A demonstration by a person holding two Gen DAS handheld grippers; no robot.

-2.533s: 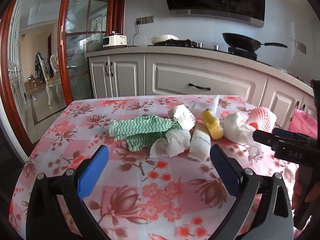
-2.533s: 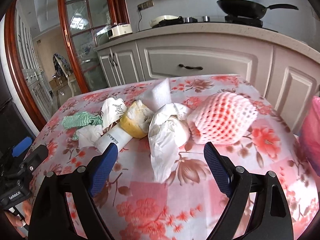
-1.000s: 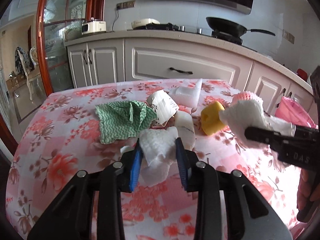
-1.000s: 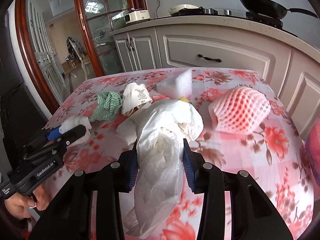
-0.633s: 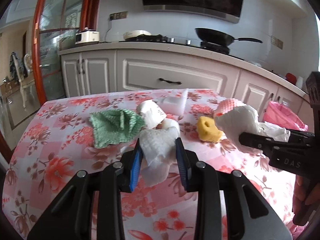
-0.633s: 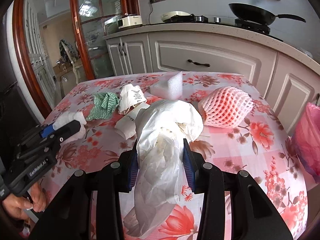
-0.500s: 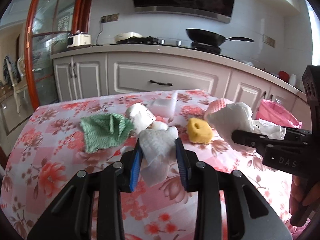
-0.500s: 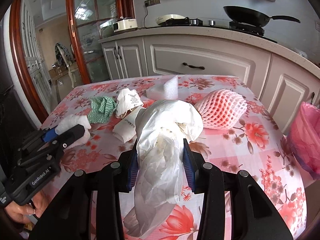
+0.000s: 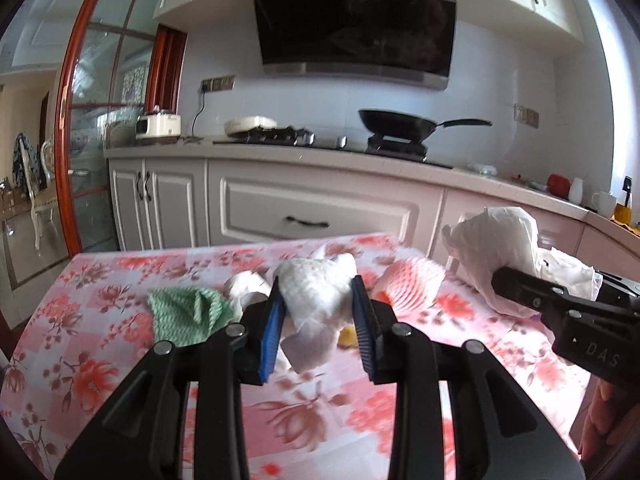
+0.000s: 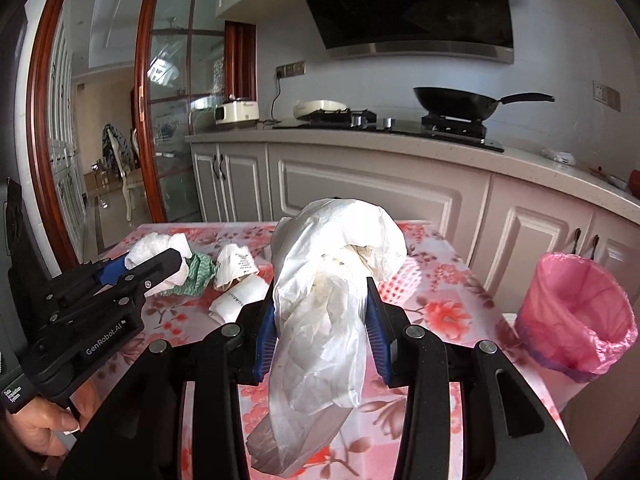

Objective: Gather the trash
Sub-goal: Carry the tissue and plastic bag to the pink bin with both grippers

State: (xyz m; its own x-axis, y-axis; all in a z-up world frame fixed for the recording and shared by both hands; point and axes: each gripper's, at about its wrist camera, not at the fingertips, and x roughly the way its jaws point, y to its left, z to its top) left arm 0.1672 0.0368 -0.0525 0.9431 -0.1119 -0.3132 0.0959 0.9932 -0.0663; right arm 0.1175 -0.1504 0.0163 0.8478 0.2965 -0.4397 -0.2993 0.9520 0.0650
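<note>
My left gripper (image 9: 318,316) is shut on a crumpled white paper towel (image 9: 316,300) and holds it above the floral table (image 9: 100,360). My right gripper (image 10: 320,320) is shut on a crumpled white plastic bag (image 10: 328,280), lifted off the table; it also shows at the right of the left wrist view (image 9: 500,248). On the table lie a green cloth (image 9: 184,314), a pink foam fruit net (image 9: 412,284), a crumpled paper cup (image 10: 236,264), a white tube (image 10: 240,300) and a yellow piece (image 9: 347,335). A pink-lined trash bin (image 10: 576,316) stands right of the table.
White kitchen cabinets (image 9: 312,208) and a counter with a black pan (image 9: 400,124) run behind the table. A wood-framed glass door (image 10: 100,120) is at the left. The table's right edge (image 10: 472,276) is next to the bin.
Both grippers closed on their trash, then lifted it off the table. Both cameras have since risen and tilted up, and the bin has come into the right wrist view.
</note>
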